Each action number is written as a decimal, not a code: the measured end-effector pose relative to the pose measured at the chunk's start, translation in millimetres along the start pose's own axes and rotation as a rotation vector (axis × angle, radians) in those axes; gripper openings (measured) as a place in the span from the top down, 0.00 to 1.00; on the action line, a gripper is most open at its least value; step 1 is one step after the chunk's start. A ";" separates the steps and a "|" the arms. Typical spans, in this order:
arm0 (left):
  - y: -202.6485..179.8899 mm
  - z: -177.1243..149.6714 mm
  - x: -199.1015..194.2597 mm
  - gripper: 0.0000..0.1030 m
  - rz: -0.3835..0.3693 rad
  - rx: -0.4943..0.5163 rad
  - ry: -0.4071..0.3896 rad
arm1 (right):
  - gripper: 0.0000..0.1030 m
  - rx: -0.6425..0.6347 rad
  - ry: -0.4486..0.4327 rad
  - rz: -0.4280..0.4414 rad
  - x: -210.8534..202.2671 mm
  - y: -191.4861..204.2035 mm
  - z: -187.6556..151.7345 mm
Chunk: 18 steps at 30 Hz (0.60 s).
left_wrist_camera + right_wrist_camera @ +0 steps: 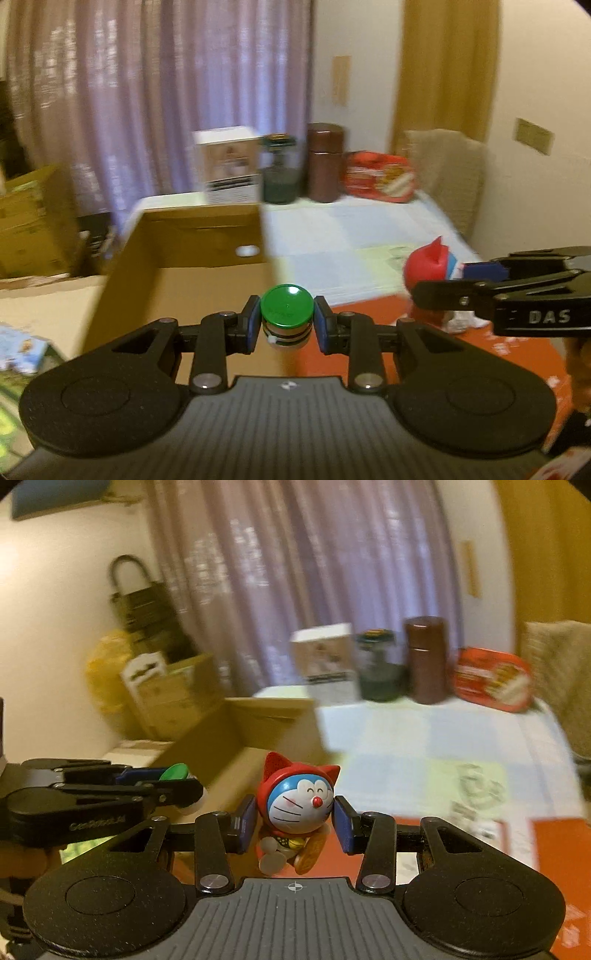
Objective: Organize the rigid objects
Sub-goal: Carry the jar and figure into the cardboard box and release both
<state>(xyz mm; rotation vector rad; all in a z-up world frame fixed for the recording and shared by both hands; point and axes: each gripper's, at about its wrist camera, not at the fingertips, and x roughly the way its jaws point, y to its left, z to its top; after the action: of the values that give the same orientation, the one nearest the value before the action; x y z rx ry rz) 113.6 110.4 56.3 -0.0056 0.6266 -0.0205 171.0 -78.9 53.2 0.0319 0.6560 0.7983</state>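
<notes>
Over the open carton, left wrist view: the left gripper [287,325] hangs above the near edge of the cardboard box [192,251], whose far wall with an oval hand hole stands upright ahead.
Open room: the box floor is bare brown card in this view; to its right the table [332,236], under a pale checked cloth, lies free up to the far row.
Far edge: a white carton [231,164], a dark glass jar [279,170], a brown canister [325,162] and a red tin [380,177] stand side by side along the table's back edge.
Pose: pointing forward and tilted downward.
Jaws: narrow, blue pads pinching a small green-capped bottle [286,314] at both sides of the cap.
Neighbour: the right gripper [443,291] reaches in from the right edge, just beside, carrying a red-hooded figure.

Beside the carton's right corner, right wrist view: the box [251,734] lies ahead and left, the cloth-covered table [424,738] ahead and right; a red mat [554,849] lies below at the right.
Pose: right gripper [295,821] angled downward, close to the left gripper [177,786] at its left.
Jaws: partly spread, pads pressing the head of the Doraemon figurine [299,805], held upright and clear of the table.
</notes>
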 end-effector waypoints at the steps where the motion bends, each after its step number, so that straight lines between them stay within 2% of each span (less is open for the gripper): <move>1: 13.1 -0.4 -0.8 0.76 0.026 -0.007 0.000 | 0.61 -0.008 0.008 0.021 10.9 9.7 3.9; 4: 52.3 -3.4 0.0 0.76 0.075 -0.040 0.006 | 0.61 -0.042 0.034 0.078 41.8 35.8 12.0; 8: 90.6 -11.1 7.5 0.76 0.108 -0.064 0.028 | 0.61 -0.097 0.064 0.111 80.4 65.0 14.9; 12: 110.1 -19.0 20.1 0.76 0.112 -0.080 0.043 | 0.61 -0.116 0.099 0.114 111.8 79.2 10.1; 18: 116.6 -32.1 37.5 0.76 0.095 -0.099 0.061 | 0.61 -0.132 0.160 0.094 143.4 77.9 -4.0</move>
<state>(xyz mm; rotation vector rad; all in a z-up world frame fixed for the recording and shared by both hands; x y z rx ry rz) 127.2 226.2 6.9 -0.0709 0.6882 0.1020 191.3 72.0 -5.8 -0.1236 0.7560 0.9402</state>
